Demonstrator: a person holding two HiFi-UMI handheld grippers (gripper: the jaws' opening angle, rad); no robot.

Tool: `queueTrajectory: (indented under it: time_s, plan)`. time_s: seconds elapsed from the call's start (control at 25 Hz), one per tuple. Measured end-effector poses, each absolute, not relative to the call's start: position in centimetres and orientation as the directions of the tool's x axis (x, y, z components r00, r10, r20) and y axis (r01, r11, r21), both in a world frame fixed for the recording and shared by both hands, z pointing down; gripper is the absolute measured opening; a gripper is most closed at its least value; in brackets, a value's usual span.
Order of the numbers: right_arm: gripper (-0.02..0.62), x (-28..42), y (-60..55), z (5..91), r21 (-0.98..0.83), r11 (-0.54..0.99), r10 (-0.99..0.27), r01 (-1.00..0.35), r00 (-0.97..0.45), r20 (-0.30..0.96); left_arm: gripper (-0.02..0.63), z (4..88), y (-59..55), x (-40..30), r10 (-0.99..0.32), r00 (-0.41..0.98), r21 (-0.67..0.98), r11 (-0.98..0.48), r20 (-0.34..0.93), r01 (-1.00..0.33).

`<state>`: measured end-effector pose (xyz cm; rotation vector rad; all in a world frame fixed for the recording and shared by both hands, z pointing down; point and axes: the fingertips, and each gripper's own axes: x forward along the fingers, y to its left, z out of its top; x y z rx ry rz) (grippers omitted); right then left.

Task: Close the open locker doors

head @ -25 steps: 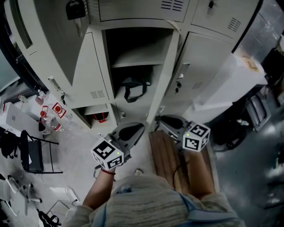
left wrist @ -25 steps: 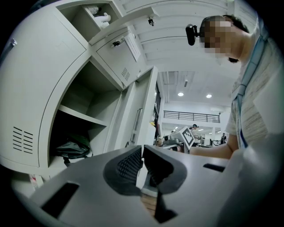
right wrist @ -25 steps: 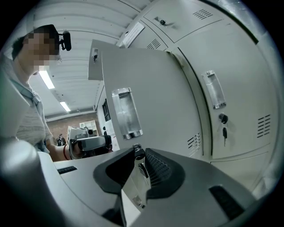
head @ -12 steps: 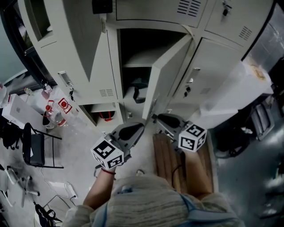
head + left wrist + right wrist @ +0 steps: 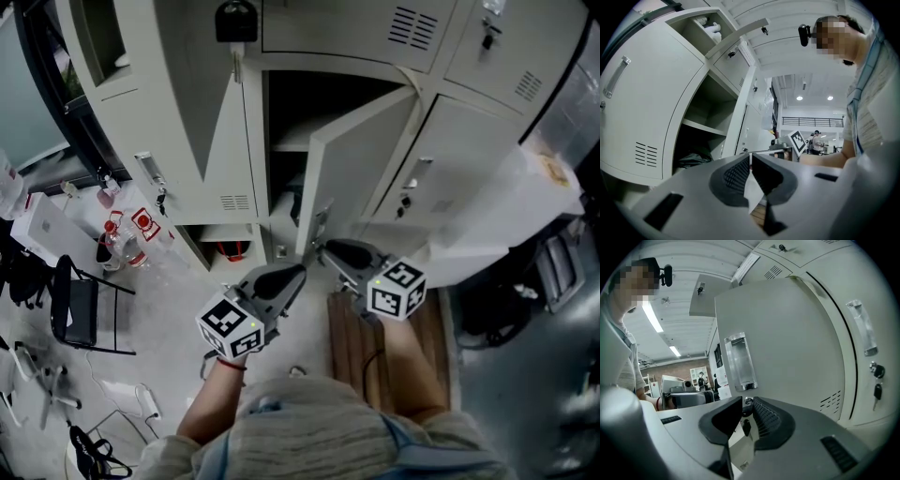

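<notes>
So the thing to shut is the light grey sheet-metal locker door point(image 5: 361, 178), hanging about half open right in front of the right gripper point(image 5: 323, 247). The tips sit at its free edge, just under the shiny recessed pull handle point(image 5: 739, 363). That claw is pinched down to a sliver with nothing clamped in it; you can just make out the door's small lock through the slit. The left gripper point(image 5: 298, 272) hangs beside it and a bit lower, jaws fully together and empty, aimed into the dark open compartment.

My guess on handling: thin steel on hinges, so light and stiff, and it swings easily and bangs if shoved. The paint looks slick, so I wouldn't try to pinch it. I'd push flat on the face near the handle side, far from the hinge.

Stuff around:
- a dark bag point(image 5: 693, 159) on the compartment floor, ahead of the left claw; it looks tucked inside, but I can't tell if a strap pokes out
- a wooden slat bench point(image 5: 361, 342) right under the right claw
- a taller grey door with a black padlock point(image 5: 234, 19) open, up and left of both claws, so that one needs closing too
- a folding chair point(image 5: 80, 314) way off left, not in the way
</notes>
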<state>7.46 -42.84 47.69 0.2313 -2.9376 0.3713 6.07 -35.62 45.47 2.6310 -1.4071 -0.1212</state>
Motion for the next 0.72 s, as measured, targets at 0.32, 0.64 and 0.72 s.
queueTrajectory:
  time_s: [0.32,0.64,0.72]
  plan:
    - [0.071,6.0,-43.2,47.1,-0.177,0.968,-0.143,-0.177,-0.972,0.188,0.005,45.5,-35.6,4.8,-0.848,0.53,0.172,-0.521,0.008,-0.836]
    - [0.071,4.7,-43.7,47.0,-0.139,0.971,-0.166,-0.196,-0.966,0.2,0.005,45.3,-35.4,4.0,-0.855,0.518,0.172,-0.509,0.009,-0.843]
    - [0.071,4.1,-43.8,47.0,-0.133,0.968,-0.183,-0.212,-0.962,0.203,0.005,45.4,-35.4,3.8,-0.857,0.514,0.175,-0.505,0.013,-0.845]
